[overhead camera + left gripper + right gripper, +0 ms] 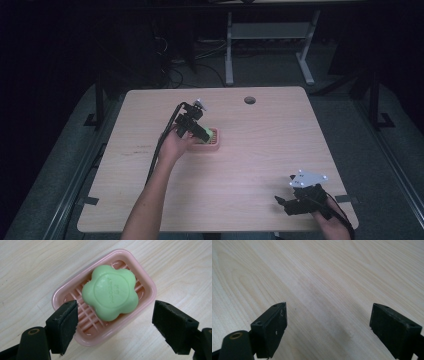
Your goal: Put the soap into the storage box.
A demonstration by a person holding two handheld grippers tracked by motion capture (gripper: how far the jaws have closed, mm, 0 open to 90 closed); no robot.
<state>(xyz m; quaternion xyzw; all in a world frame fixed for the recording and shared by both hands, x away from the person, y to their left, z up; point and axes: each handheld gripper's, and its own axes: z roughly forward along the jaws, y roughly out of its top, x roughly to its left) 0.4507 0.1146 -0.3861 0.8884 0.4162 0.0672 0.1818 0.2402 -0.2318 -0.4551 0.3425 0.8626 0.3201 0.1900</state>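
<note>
A: Look at the green flower-shaped bar of soap (pixel 110 292). It lies flat in the pink plastic soap dish with the ribbed floor (pixel 65 291), near the middle of the pale wooden table (pixel 260 165)

B: Why the ribs?

A: I think they lift the soap off the floor of the dish, so water can run away under it

B: And the black left gripper (pixel 115 322) hangs right over it?

A: Yes. Its jaws are spread wide and hold nothing. One black pad (pixel 65 323) sits over a corner of the dish, the other stands out past the far side. To me, that wide gap is there so the jaws can come down around the soap, or around the whole dish. I cannot tell which

B: What about the other hand?

A: The black right gripper (pixel 289 201) with the grey three-cornered plate (pixel 306 179) sits low at the near right edge, well apart from the dish. Its jaws are wide open too, with bare wood between them. I guess it waits there so it stays out of the way
</note>
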